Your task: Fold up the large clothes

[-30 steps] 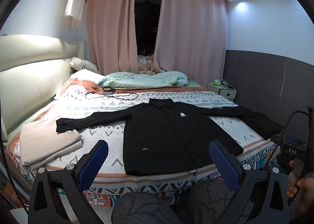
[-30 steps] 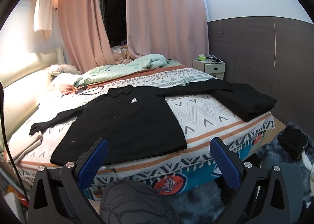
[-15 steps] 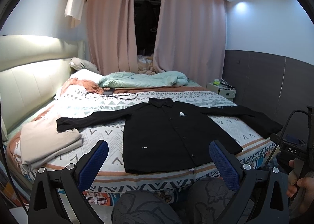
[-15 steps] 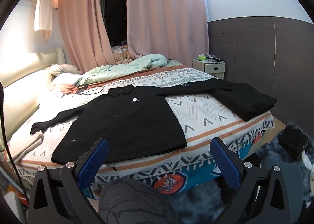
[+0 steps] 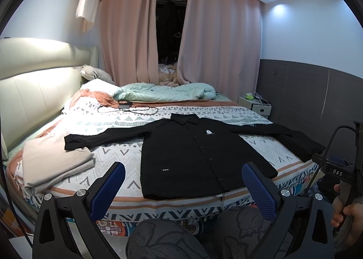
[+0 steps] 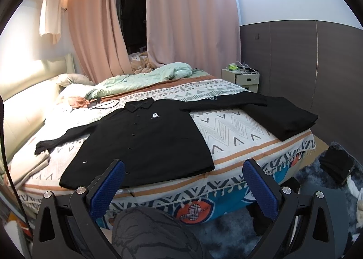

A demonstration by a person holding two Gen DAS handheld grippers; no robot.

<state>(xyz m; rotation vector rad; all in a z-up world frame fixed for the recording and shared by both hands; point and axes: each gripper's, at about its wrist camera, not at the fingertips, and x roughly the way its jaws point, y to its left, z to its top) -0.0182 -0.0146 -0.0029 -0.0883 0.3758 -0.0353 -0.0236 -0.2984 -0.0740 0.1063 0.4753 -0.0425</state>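
A black button-up shirt (image 5: 195,152) (image 6: 145,141) lies flat on the bed, front up, collar away from me and both sleeves spread wide. Its hem reaches the near edge of the mattress. My left gripper (image 5: 183,182) hovers open in front of that hem, nothing between its blue pads. My right gripper (image 6: 183,182) is open too, held off the bed's near edge with the hem's right corner just beyond it. In the left wrist view the right tool's handle (image 5: 335,171) shows at the far right, held by a hand.
Folded beige cloth (image 5: 54,163) sits at the bed's left near corner. A folded black garment (image 6: 285,118) lies at the right corner under the sleeve end. A mint duvet (image 5: 163,93) and a cable (image 5: 127,109) are farther back. A knee (image 6: 149,231) is below the grippers.
Both views have shifted very slightly; the shirt lies as before and both grippers stay open.
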